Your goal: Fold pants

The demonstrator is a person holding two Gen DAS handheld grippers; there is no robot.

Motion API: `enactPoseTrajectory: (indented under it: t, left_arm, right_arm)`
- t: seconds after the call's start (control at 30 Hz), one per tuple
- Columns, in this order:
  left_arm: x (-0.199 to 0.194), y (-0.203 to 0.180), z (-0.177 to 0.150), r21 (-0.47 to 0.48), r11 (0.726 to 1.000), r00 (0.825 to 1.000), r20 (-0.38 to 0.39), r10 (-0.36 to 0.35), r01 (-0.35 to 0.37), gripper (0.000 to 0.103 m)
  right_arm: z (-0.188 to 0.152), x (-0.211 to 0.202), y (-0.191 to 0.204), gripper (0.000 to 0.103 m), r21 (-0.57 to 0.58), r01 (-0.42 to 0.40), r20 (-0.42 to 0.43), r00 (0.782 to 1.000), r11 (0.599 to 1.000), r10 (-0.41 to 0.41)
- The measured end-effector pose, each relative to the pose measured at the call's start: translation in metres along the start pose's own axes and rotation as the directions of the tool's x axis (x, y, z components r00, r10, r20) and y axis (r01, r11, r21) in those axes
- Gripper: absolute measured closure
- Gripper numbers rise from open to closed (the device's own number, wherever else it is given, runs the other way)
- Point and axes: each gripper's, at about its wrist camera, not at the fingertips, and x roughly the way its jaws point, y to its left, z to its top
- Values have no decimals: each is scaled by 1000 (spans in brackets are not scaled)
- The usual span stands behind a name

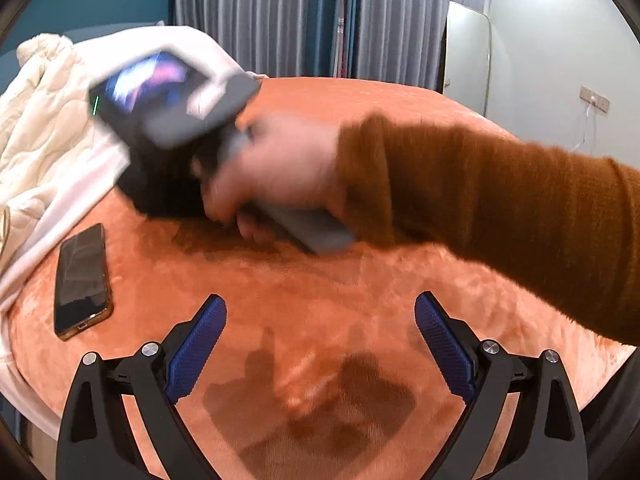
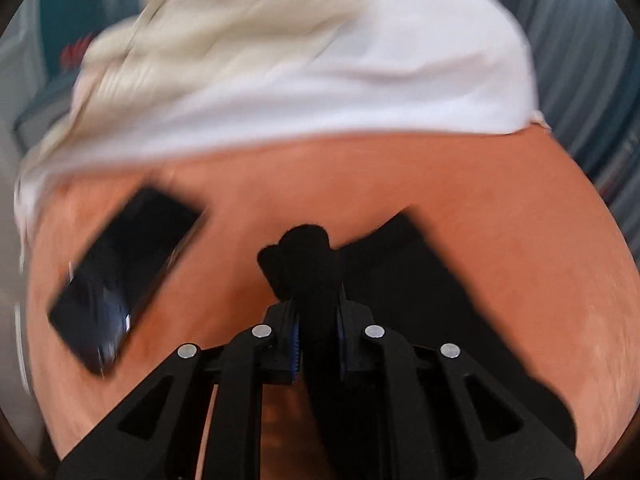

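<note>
We see the black pants (image 2: 312, 264) bunched between the pads of the right gripper (image 2: 318, 334), whose jaws are nearly closed and pinching the cloth; the rest of the fabric trails down to the right over the orange blanket (image 2: 500, 184). The left gripper (image 1: 320, 344) stands wide apart with nothing between its blue pads (image 1: 196, 352). A phone (image 1: 82, 280) lies on the blanket near a white quilt (image 1: 44, 120). A hand (image 1: 276, 168) in an orange-brown sleeve (image 1: 500, 208) holds the right gripper's body.
</note>
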Motion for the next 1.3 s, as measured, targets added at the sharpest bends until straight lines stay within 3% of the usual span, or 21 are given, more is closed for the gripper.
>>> enactPoseTrajectory:
  t: [0.17, 0.47, 0.63, 0.67, 0.73, 0.77, 0.8, 0.83, 0.87, 0.9, 0.93, 0.97, 1.0, 1.03, 1.1, 1.17, 1.2, 1.23, 1.3]
  left_arm:
    - [8, -2, -5, -5, 1000, 999, -37, -13, 13, 10]
    - [2, -6, 1, 0, 1000, 1000, -5, -29, 29, 10]
    - [0, -6, 2, 2, 1000, 1000, -2, -26, 26, 10]
    - [-1, -7, 3, 3, 1000, 1000, 1, -24, 24, 10]
    - [-3, -8, 3, 2, 1000, 1000, 6, -21, 21, 10]
    - [-4, -7, 2, 1, 1000, 1000, 10, -23, 23, 10]
    - [-4, -8, 2, 1, 1000, 1000, 11, -25, 25, 10]
    - [-5, -9, 3, 2, 1000, 1000, 9, -27, 27, 10]
    - [-5, -10, 3, 3, 1000, 1000, 4, -29, 29, 10]
    - [-5, -12, 4, 5, 999, 999, -1, -33, 33, 10]
    - [-5, -14, 4, 11, 999, 999, -4, -33, 33, 10]
    - [-7, -15, 4, 20, 999, 1000, -1, -26, 26, 10]
    - [-10, -17, 3, 28, 999, 1000, 3, -20, 20, 10]
    - [-11, -18, 3, 31, 999, 1000, 4, -18, 17, 10]
    - [-10, -19, 2, 25, 999, 1000, -10, -22, 22, 10]
    - [-7, -21, 4, 16, 999, 999, -26, -36, 37, 10]
    - [-6, -22, 6, 16, 999, 999, -29, -41, 41, 10]
    - [-7, -25, 9, 20, 999, 999, -25, -39, 40, 10]
    - [-8, -30, 15, 34, 999, 999, -16, -29, 30, 10]
  right_arm:
    - [-13, -16, -15, 89, 71, -106, 0, 994, 992, 106]
    - [-9, -40, -50, 86, 121, -238, -2, 971, 964, 240]
    - [-2, -38, -45, 95, 92, -79, 8, 997, 993, 79]
    - [4, -48, -46, 95, 103, 6, 62, 998, 995, -13]
    - [12, -75, -46, 95, 150, 142, 200, 965, 978, -170]
    - [15, -89, -46, 95, 191, 154, 268, 942, 969, -203]
    - [15, -88, -43, 94, 201, 152, 291, 934, 968, -207]
    - [16, -74, -36, 93, 170, 134, 261, 949, 976, -176]
    - [15, -41, -24, 93, 102, 65, 147, 986, 993, -80]
    - [10, -8, -12, 93, 53, -11, 17, 1000, 999, 10]
    - [1, 16, -1, 90, 24, -62, -84, 994, 998, 64]
    - [-9, 15, 12, 88, -31, -9, -46, 999, 999, 7]
    - [-12, 2, 18, 71, -60, 15, 5, 1000, 998, -15]
    - [-16, -18, 15, 43, -40, -77, 33, 996, 996, 78]
    - [-28, -58, 1, 25, 20, -256, 133, 959, 966, 252]
    - [-47, -96, -17, 26, 50, -319, 202, 931, 947, 303]
    - [-59, -110, -32, 32, 92, -319, 236, 927, 943, 291]
    - [-73, -123, -50, 44, 149, -308, 262, 929, 939, 263]
    - [-116, -141, -104, 50, 336, -243, 255, 953, 910, 160]
